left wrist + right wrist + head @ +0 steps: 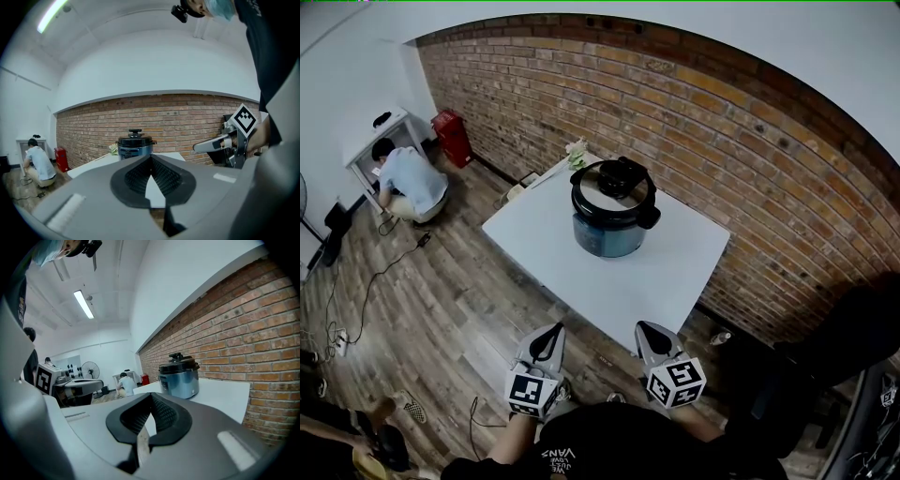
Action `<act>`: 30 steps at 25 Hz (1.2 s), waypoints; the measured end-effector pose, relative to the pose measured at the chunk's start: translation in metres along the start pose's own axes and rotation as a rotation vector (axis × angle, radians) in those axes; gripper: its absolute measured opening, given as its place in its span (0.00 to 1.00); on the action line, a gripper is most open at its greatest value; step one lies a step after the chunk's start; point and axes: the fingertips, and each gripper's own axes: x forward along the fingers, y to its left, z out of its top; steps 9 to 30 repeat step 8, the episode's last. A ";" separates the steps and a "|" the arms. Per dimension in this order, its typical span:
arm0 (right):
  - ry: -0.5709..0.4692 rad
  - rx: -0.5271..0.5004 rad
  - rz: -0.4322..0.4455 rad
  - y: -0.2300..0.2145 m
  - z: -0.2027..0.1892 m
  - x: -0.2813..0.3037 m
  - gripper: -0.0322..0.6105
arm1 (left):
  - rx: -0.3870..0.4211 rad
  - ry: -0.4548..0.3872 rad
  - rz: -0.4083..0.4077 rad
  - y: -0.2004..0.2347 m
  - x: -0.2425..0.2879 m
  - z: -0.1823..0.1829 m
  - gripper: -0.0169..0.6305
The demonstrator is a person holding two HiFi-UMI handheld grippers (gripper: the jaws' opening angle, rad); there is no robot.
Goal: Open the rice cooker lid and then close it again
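Left gripper (551, 336), right gripper (649, 330) at bottom centre, clamped empty; liable to shove centre-frame rice cooker (609, 232) without catching lid (614, 183).

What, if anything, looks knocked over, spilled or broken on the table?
Nothing stands out. The rice cooker stands upright near the middle of the white table, with its lid sitting flat and closed on top. No spill shows around it.
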 end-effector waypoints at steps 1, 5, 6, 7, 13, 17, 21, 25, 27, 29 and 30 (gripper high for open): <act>0.001 0.001 -0.002 0.000 0.000 0.001 0.06 | 0.000 0.002 -0.001 0.001 0.000 -0.001 0.03; 0.011 0.013 -0.007 0.003 -0.004 0.004 0.06 | 0.009 0.014 -0.012 0.003 0.000 -0.003 0.03; 0.013 0.014 -0.009 0.004 -0.004 0.005 0.06 | 0.011 0.017 -0.015 0.004 -0.001 -0.004 0.03; 0.015 0.015 -0.010 0.005 -0.004 0.005 0.06 | 0.012 0.019 -0.017 0.005 -0.001 -0.004 0.03; 0.016 0.015 -0.012 0.006 -0.004 0.006 0.06 | 0.014 0.020 -0.020 0.006 -0.001 -0.004 0.03; 0.016 0.015 -0.012 0.006 -0.004 0.006 0.06 | 0.014 0.020 -0.020 0.006 -0.001 -0.004 0.03; 0.016 0.015 -0.012 0.006 -0.004 0.006 0.06 | 0.014 0.020 -0.020 0.006 -0.001 -0.004 0.03; 0.016 0.015 -0.012 0.006 -0.004 0.006 0.06 | 0.014 0.020 -0.020 0.006 -0.001 -0.004 0.03; 0.016 0.015 -0.012 0.006 -0.004 0.006 0.06 | 0.014 0.020 -0.020 0.006 -0.001 -0.004 0.03; 0.016 0.015 -0.012 0.006 -0.004 0.006 0.06 | 0.014 0.020 -0.020 0.006 -0.001 -0.004 0.03; 0.016 0.015 -0.012 0.006 -0.004 0.006 0.06 | 0.014 0.020 -0.020 0.006 -0.001 -0.004 0.03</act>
